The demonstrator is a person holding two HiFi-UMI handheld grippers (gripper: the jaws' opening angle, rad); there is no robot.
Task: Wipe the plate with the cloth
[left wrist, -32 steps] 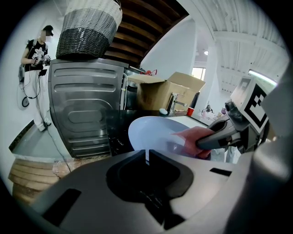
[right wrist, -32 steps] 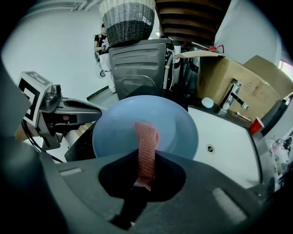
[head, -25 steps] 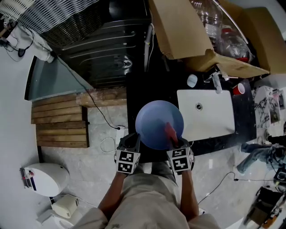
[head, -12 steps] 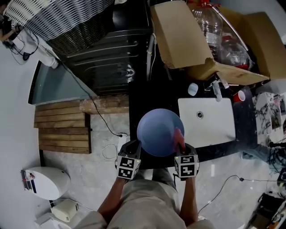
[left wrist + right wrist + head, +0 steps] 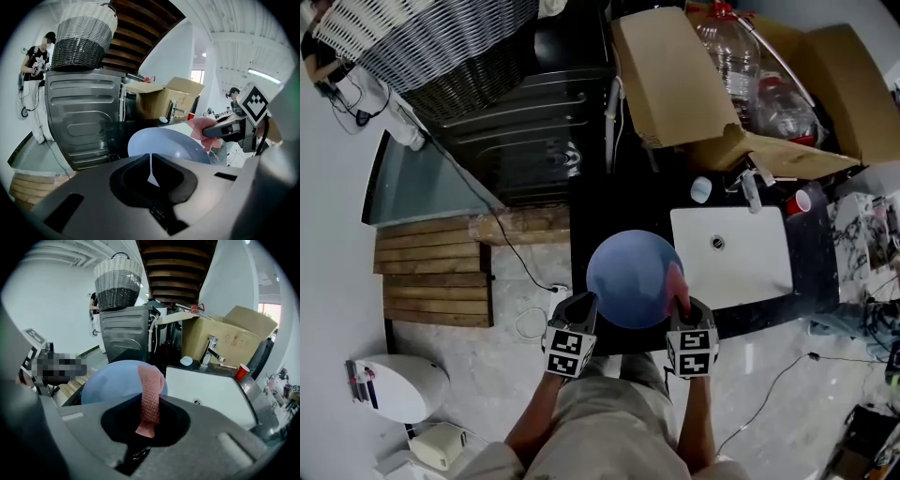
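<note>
Step in hand, by my reading: the wipe itself, mid-pass near the plate's right edge. The left gripper [image 5: 584, 302] has its jaws closed on the near rim of the plate [image 5: 628, 277]; in the left gripper view the rim shows as a thin pale edge pinched between them, and the plate tilts up and away just ahead of that tool, off the counter. The right gripper [image 5: 679, 305] is clamped on the cloth [image 5: 673, 279]. In the right gripper view, the pink knit strip rises from between the jaws and folds forward over the plate's near edge, lying on the blue surface directly ahead of the tool. Whether the cloth presses firmly or only drapes, I cannot tell. Next move, as a judgement: draw the right gripper across toward the left gripper so the cloth sweeps the unwiped middle and far side, while the left grip holds the rim steady against the push; too light a pinch could let the plate pivot. Count: 2 grippers, 1 plate, 1 cloth. Beyond the right gripper and to its right, 1 white sink [image 5: 750, 267] and 1 red cup [image 5: 799, 202]; further ahead, 1 cardboard box [image 5: 675, 66]; ahead of the left gripper, 1 wicker basket [image 5: 441, 37].
</note>
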